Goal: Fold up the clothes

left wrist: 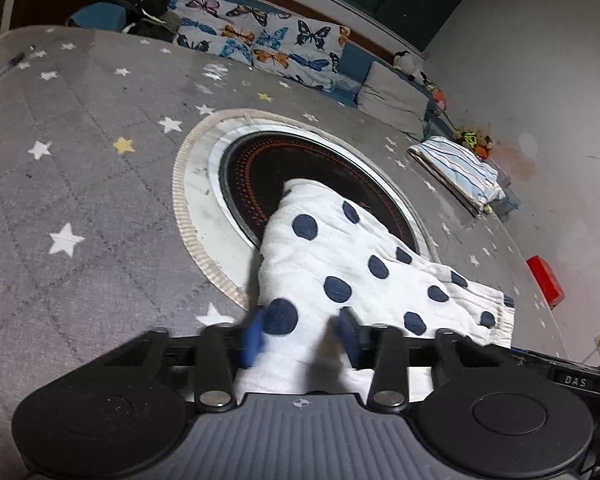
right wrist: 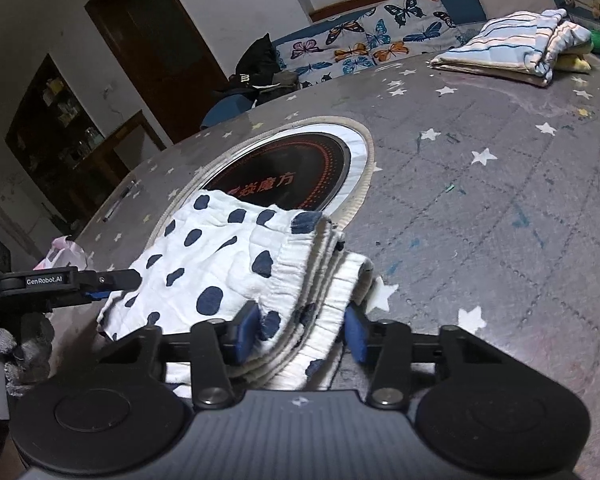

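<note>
Right up close, the left gripper (left wrist: 302, 334) has its blue fingers (left wrist: 254, 338) spread on either side of the polka-dot garment (left wrist: 340, 264), cloth running between them; the jaws are wide apart and do not look pressed onto the fabric, though the fingers are blurred. Over on the other side, the right gripper (right wrist: 302, 330) straddles the ribbed waistband (right wrist: 320, 280) of the same white, navy-dotted garment (right wrist: 220, 256), blue pads (right wrist: 356, 332) standing off either side of the bunched layers, jaws parted and not pinching.

From the right wrist view the left gripper (right wrist: 100, 288) comes in from the left edge at the garment's far side, tips at the cloth's edge.

Where's the garment? Lying folded over on the grey star-printed cover of the desk (left wrist: 80, 160), one end draped onto the round black cooktop (left wrist: 260, 160) set in the middle with its orange dotted rings and white rim. The waistband end sits nearest the right gripper, just beside a white star.

Further back, a folded striped cloth pile (right wrist: 500, 48) rests on the desk, well apart from the action. A red box (left wrist: 546, 280) sits near the desk edge, and butterfly-print cushions (left wrist: 260, 40) line the bench behind.
</note>
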{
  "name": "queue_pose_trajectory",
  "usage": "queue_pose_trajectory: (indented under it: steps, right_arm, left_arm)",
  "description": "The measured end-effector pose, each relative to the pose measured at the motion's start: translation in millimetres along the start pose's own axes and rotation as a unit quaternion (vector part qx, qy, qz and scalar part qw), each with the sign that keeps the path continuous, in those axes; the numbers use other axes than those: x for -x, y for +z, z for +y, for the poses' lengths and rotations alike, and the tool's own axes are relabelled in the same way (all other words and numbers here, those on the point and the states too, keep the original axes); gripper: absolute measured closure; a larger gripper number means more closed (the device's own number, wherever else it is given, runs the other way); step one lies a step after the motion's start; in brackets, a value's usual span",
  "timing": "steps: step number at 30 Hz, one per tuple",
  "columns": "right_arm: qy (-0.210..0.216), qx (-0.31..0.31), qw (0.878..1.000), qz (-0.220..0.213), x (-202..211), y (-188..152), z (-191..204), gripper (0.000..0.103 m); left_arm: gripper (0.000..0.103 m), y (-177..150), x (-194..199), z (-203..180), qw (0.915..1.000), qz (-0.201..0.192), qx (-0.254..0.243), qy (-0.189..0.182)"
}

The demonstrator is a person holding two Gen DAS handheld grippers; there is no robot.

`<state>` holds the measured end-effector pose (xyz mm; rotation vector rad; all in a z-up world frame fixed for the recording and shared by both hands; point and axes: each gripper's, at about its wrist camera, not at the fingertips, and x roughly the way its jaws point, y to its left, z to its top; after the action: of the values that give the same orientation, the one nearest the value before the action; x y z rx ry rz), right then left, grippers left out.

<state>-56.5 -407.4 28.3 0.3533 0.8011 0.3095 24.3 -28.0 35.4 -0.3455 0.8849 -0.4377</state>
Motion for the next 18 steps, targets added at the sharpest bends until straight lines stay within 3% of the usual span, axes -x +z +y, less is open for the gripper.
queue_pose_trajectory:
  steps: [3,6,18]
  right_arm:
    - [0.003,-0.002,1.000,-0.010,4.2,1.1,-0.3,0.077]
    - [0.006,0.002,1.000,-0.018,8.4,3.2,0.6,0.086]
    - [0.010,0.008,0.998,-0.057,29.1,19.1,-5.4,0.090]
  left_arm:
    - [0.090,0.9,-0.4,-0.6,1.0000,0.003,0.003,-0.006]
    - [0.095,2.8,3.0,-6.5,0.9999,-0.004,-0.007,-0.011]
    - [0.097,30.3,13.3,-51.5,0.9980,-0.041,-0.042,-0.022]
